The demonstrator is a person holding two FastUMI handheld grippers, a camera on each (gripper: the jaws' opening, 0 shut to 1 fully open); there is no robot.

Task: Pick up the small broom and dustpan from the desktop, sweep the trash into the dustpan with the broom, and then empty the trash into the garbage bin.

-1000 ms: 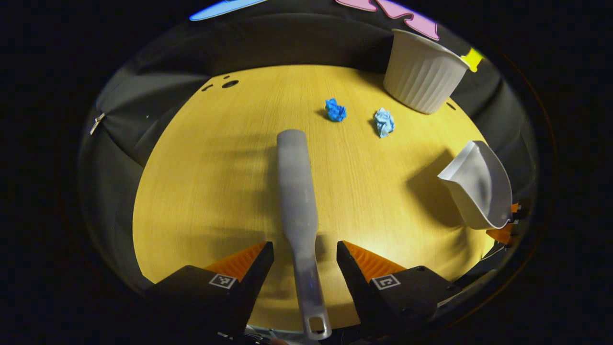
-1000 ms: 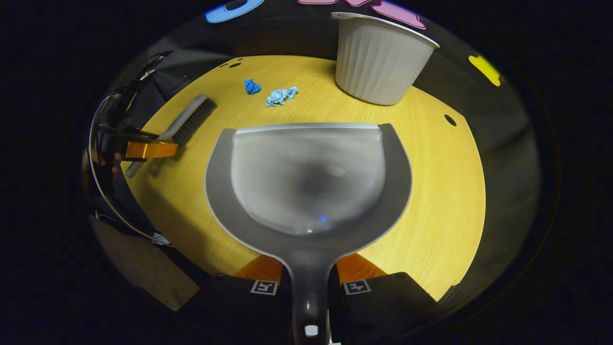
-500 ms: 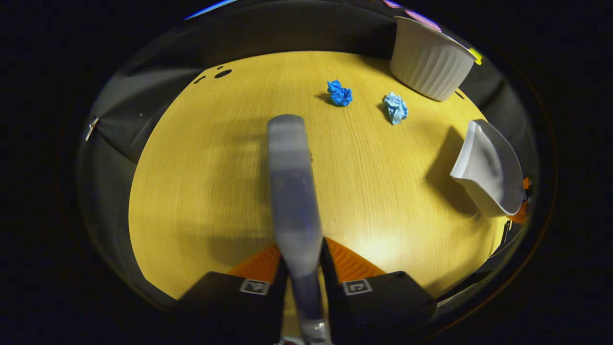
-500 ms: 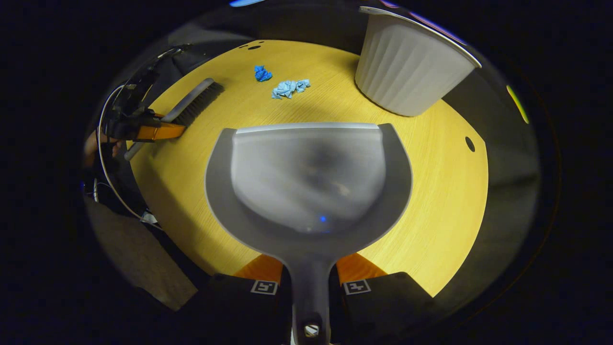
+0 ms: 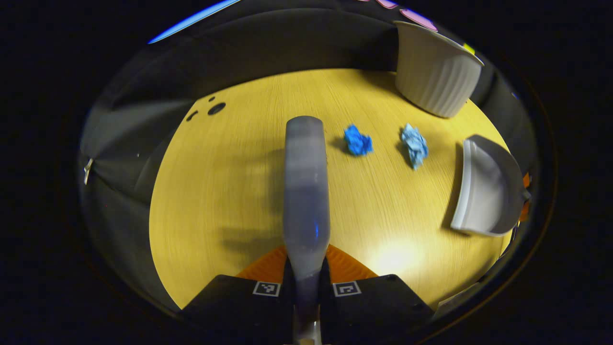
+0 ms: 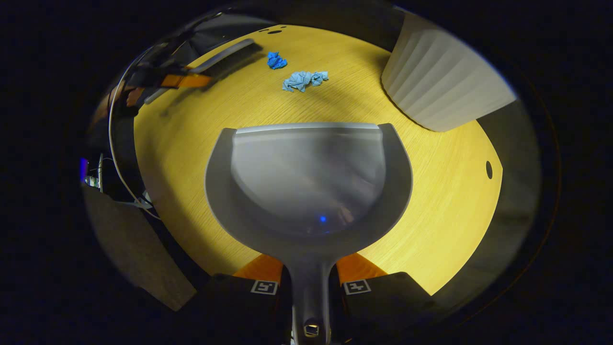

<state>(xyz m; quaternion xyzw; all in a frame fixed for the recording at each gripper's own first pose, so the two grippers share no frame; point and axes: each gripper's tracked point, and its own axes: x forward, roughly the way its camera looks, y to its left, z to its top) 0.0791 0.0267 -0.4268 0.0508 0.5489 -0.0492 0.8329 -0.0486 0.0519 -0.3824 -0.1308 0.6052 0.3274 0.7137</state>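
Since a second ago the left gripper [image 5: 306,275] has clamped onto the broom [image 5: 306,191] and lifted it, the right gripper [image 6: 309,282] grips the dustpan [image 6: 309,177] — a hasty stroke could scatter the paper scraps [image 5: 414,143] past the bin [image 5: 436,72].

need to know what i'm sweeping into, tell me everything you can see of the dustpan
The dustpan is grey, smooth and plastic-looking: a wide scoop with a straight front lip, raised curved side walls and a narrow handle with a hole at its end. It is empty. The right tongs are shut on the handle. In the left gripper view it sits at the table's right side, mouth toward the two blue paper wads, apart from them.
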